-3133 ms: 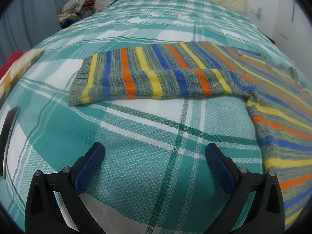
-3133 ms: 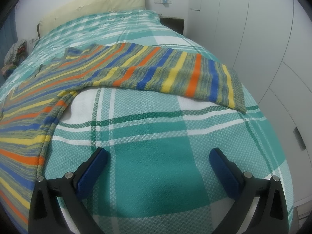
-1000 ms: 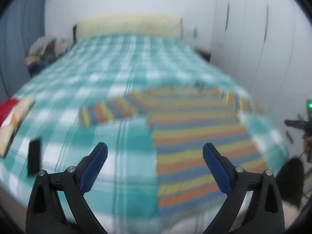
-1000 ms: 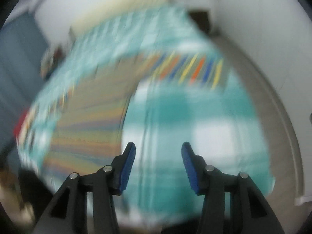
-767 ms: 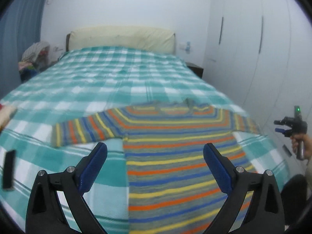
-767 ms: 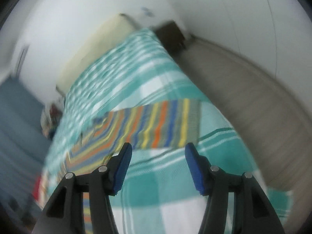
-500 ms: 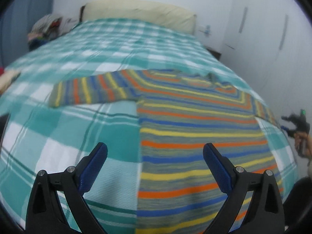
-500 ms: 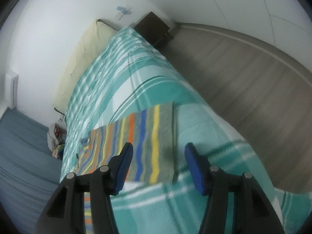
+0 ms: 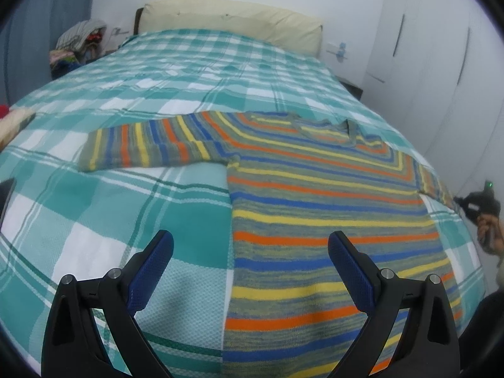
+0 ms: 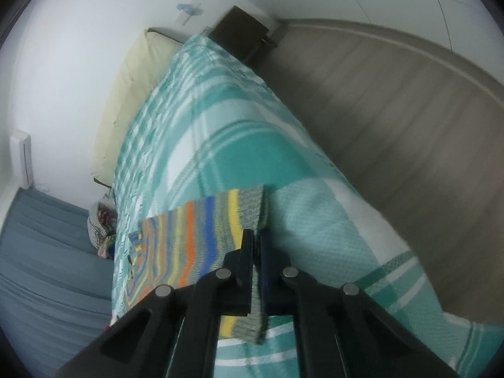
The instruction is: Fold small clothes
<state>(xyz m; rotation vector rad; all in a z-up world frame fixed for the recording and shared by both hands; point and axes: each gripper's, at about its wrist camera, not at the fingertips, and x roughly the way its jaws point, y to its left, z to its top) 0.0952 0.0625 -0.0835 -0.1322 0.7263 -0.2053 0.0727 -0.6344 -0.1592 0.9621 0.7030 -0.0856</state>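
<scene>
Fingers (image 10: 249, 252) of my right gripper (image 10: 256, 244) are clamped on the sweater (image 9: 315, 208) cuff; my left gripper (image 9: 250, 261) hovers, spread wide, over the bed (image 9: 189, 72).

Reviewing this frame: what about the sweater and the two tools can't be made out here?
- Left wrist view: the striped sweater's hem is cut off at the bottom edge, behind the open left tool.
- Left wrist view: its right sleeve runs over the bed's curve.
- Right wrist view: the sleeve cuff enters the shut right tool; grip depth is hidden by its fingers.
</scene>
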